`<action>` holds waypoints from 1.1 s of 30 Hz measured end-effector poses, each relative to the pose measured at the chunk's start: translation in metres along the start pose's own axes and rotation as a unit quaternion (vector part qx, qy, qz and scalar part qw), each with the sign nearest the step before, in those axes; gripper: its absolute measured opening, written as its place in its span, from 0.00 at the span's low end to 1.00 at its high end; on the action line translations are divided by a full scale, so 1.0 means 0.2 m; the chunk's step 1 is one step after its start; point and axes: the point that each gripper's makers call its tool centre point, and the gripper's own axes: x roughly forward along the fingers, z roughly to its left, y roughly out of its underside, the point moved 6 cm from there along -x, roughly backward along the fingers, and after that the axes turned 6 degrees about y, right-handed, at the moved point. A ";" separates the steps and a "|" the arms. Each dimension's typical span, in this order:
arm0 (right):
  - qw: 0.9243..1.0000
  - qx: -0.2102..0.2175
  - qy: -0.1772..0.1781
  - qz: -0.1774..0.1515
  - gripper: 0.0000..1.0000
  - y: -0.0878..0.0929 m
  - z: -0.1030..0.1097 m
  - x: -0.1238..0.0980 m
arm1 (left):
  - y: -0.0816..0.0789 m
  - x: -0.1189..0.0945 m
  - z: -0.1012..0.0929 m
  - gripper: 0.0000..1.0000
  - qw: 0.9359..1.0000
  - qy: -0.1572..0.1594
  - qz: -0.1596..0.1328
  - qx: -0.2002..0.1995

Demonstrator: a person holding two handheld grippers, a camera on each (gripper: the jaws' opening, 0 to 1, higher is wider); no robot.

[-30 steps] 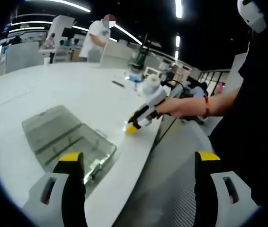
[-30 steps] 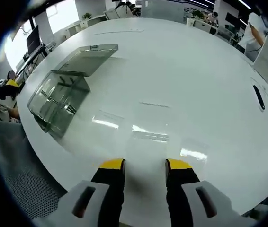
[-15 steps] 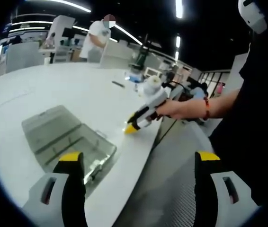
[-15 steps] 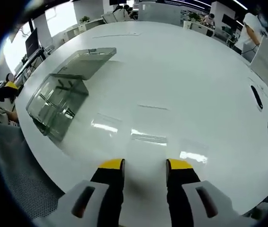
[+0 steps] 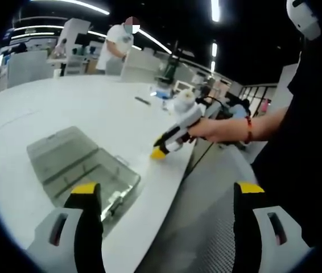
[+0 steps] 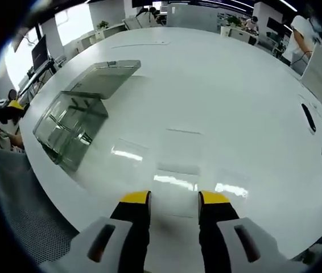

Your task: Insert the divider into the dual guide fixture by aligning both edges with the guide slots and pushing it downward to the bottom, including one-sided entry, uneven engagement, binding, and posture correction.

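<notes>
On the white table [image 5: 47, 108], in the left gripper view, one clear fixture [image 5: 78, 165] lies just beyond your left gripper [image 5: 166, 196], nearest its left jaw; the jaws stand wide apart, empty. Your right gripper [image 5: 160, 149] hovers past the fixture's far corner.

In the right gripper view, the fixture [image 6: 75, 116] sits well up-left of your right gripper [image 6: 174, 199], long axis running away toward its lid; jaws slightly parted, holding nothing. The left is nearer. I cannot pick out a divider.
</notes>
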 end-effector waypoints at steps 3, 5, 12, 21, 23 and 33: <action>1.000 -0.002 -0.004 -0.004 0.29 -0.01 0.01 -0.01 | -0.01 0.00 0.00 0.95 1.000 0.001 -0.003 0.001; 1.000 -0.005 -0.002 -0.010 0.29 -0.01 0.01 -0.02 | -0.01 0.00 0.00 0.95 1.000 0.002 -0.004 0.001; 0.999 -0.016 -0.023 -0.027 0.00 -0.06 0.00 -0.05 | -0.02 0.01 -0.01 0.95 1.000 0.004 -0.007 0.002; 1.000 -0.014 -0.013 -0.018 0.00 -0.03 0.05 -0.05 | -0.03 0.01 -0.01 0.95 1.000 0.001 -0.016 0.002; 1.000 -0.016 -0.016 -0.019 0.00 -0.02 0.06 -0.05 | -0.03 0.01 -0.01 0.95 1.000 0.003 -0.017 0.002; 1.000 0.002 -0.023 -0.017 0.00 0.00 0.05 -0.06 | -0.03 0.01 -0.01 0.95 1.000 0.006 -0.015 0.002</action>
